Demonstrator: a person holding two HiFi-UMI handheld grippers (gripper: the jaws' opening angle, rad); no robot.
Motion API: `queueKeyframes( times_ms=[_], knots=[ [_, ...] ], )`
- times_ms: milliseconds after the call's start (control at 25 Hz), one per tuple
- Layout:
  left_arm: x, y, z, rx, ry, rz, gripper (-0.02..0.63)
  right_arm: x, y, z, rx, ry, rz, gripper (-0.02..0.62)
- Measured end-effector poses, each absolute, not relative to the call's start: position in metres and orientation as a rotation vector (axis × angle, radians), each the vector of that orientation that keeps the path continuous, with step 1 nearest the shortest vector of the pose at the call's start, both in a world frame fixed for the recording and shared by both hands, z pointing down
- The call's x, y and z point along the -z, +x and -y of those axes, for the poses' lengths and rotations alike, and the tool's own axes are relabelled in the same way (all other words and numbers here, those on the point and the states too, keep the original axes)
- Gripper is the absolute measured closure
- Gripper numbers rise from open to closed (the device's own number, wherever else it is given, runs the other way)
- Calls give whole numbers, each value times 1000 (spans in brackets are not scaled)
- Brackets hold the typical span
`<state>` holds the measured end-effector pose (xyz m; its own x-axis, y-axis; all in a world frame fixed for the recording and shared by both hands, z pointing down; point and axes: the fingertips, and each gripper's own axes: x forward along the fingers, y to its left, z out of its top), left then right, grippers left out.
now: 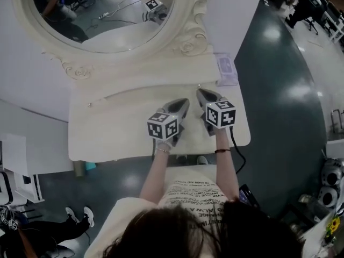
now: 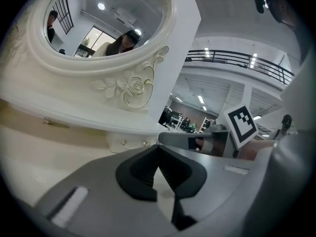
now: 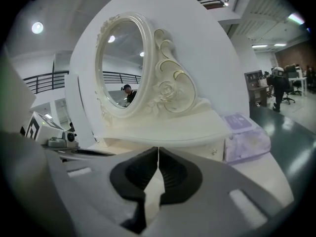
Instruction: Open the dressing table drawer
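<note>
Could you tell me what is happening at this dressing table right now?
A seated person holds a grey two-jaw gripper in each hand over the cream-white carved dressing table with an oval mirror. The left gripper and the right gripper both have their jaws together and hold nothing. They point toward the small knobbed drawer under the mirror shelf, which looks shut and untouched. A lilac tissue pack lies at the table's right.

Illegible print on the shirt [image 1: 191, 193]

Dressing table top [image 1: 107, 128] lies open; purple pack [image 1: 227, 70] blocks right corner.
</note>
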<state>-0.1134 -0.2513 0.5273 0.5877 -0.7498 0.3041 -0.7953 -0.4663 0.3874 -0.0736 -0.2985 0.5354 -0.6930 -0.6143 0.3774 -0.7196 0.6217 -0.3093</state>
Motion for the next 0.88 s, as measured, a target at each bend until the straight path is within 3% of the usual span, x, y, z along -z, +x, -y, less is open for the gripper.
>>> queueKeyframes(
  times_ms=[640, 880],
  knots=[
    [-536, -116, 267, -161, 2350, 1127, 606, -555, -64, 316, -730, 1271, 2490, 554],
    [-535, -115, 274, -150, 2348, 1122, 606, -564, -59, 329, -742, 1301, 2429, 505]
  ],
)
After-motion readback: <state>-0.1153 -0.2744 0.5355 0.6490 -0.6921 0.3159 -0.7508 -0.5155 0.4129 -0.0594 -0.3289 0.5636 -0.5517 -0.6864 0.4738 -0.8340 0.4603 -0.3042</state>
